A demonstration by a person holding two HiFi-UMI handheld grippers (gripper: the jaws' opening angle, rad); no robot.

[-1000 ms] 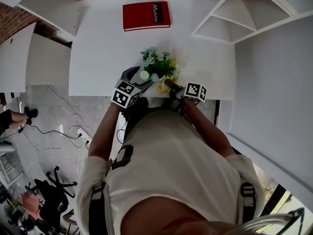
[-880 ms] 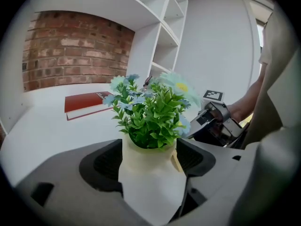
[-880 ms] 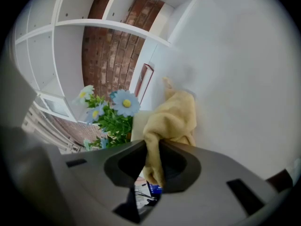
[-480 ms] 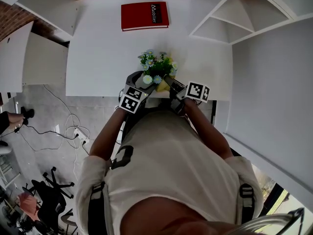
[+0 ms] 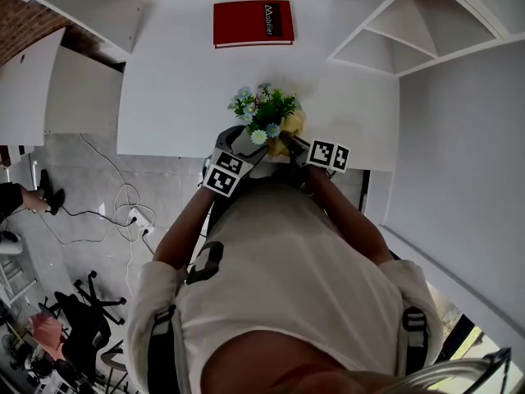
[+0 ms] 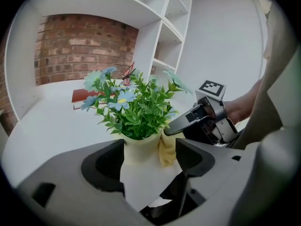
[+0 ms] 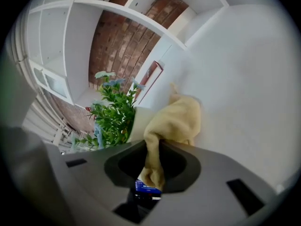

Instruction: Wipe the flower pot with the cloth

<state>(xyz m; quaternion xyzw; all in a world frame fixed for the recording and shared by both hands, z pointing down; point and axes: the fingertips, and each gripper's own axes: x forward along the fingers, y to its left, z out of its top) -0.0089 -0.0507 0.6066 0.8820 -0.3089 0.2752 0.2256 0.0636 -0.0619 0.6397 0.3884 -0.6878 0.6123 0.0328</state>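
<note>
A cream flower pot (image 6: pixel 139 150) with green leaves and pale blue and white flowers (image 5: pixel 264 109) stands near the white table's front edge. My left gripper (image 6: pixel 149 160) is open, one jaw on either side of the pot; in the head view the left gripper (image 5: pixel 236 144) sits at the pot's left. My right gripper (image 7: pixel 153 161) is shut on a yellow cloth (image 7: pixel 175 120), which lies against the pot's (image 7: pixel 138 121) right side. The left gripper view shows the cloth (image 6: pixel 167 147) hanging between the pot and the right gripper (image 6: pixel 175 128). Foliage hides the pot in the head view.
A red book (image 5: pixel 253 23) lies flat at the back of the table (image 5: pixel 172 89). White shelving (image 5: pixel 394 23) stands at the right, with a brick wall behind. The table's front edge runs just below the pot. Cables and chairs are on the floor at the left.
My left gripper has moved right, up to the pot, and its jaws now flank it. The cloth in my right gripper sits higher along the pot's right side.
</note>
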